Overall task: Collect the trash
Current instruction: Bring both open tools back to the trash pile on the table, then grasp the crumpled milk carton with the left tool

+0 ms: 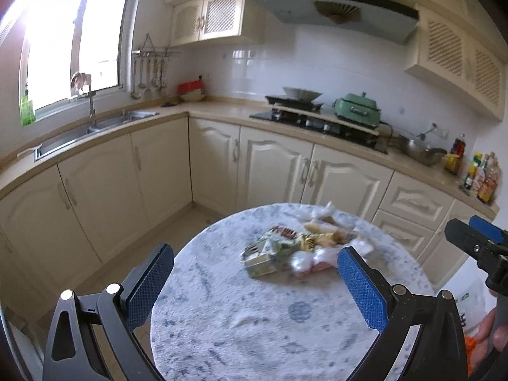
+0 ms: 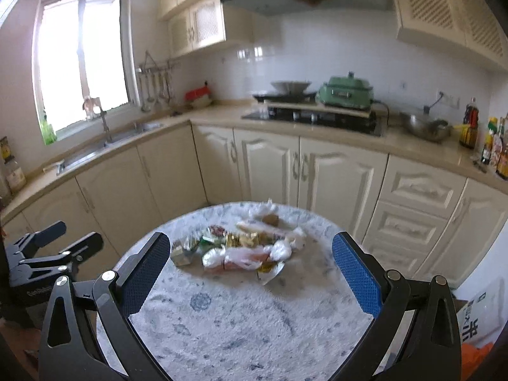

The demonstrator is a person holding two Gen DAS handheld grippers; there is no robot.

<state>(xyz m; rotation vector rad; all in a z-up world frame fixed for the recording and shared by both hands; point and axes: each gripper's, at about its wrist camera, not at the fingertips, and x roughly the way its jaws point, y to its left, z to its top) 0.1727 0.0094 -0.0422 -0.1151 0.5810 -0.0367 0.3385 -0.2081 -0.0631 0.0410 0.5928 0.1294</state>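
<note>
Cream kitchen cabinets (image 2: 336,184) behind, round table (image 2: 241,317) with pale blue-flecked cover, trash pile (image 2: 241,247) at its 12 o'clock edge, left gripper (image 1: 254,285) and right gripper (image 2: 250,276) above the table, both spread wide, gripping nothing

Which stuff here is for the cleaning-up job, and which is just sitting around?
For the job: trash pile on the round table; left gripper and right gripper, jaws open.

Just sitting around: green cooker, metal bowl, sauce bottles, sink.
</note>
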